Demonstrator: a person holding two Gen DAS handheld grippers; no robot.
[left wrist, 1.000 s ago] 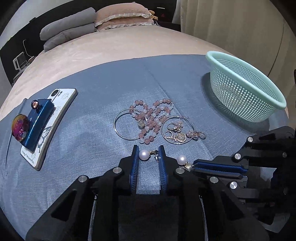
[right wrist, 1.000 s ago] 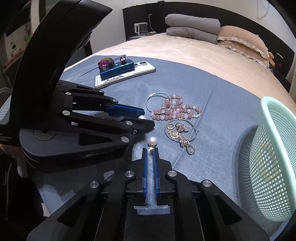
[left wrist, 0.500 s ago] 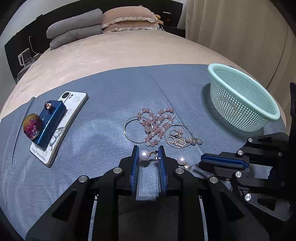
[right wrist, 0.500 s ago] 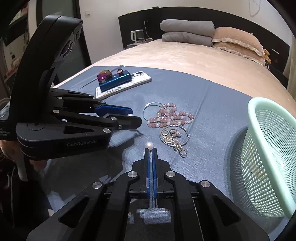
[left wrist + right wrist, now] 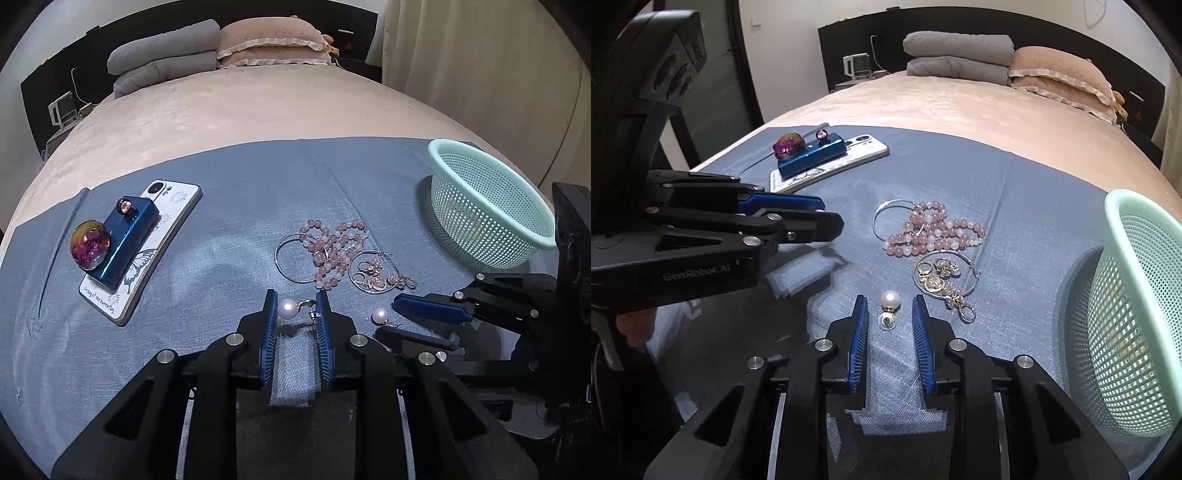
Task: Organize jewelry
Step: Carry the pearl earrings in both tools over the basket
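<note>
The left gripper is holding a pearl earring between its 2 blue pads, narrowly parted, with the pearl against the left pad and the gold fitting reaching the right pad; the earring is hanging just above the blue cloth, casting a shadow beneath it. The right gripper is opening its jaws, and a second pearl earring is lying on the cloth between them, touching neither pad, with its small round backing just behind the pearl.

Taking the jewelry pile as the landmark: it is sitting in the middle of the cloth, a pink bead bracelet tangled with 2 silver hoops and a cluster of gold charms. The held earring is hovering just nearer the camera than the pile in the left wrist view, and the released earring is lying beside it, near the gold charms. The mint-green basket is standing to the right of the pile, well apart. To the left of the pile, well apart, a phone is lying with a blue box and an iridescent dome stacked on it
</note>
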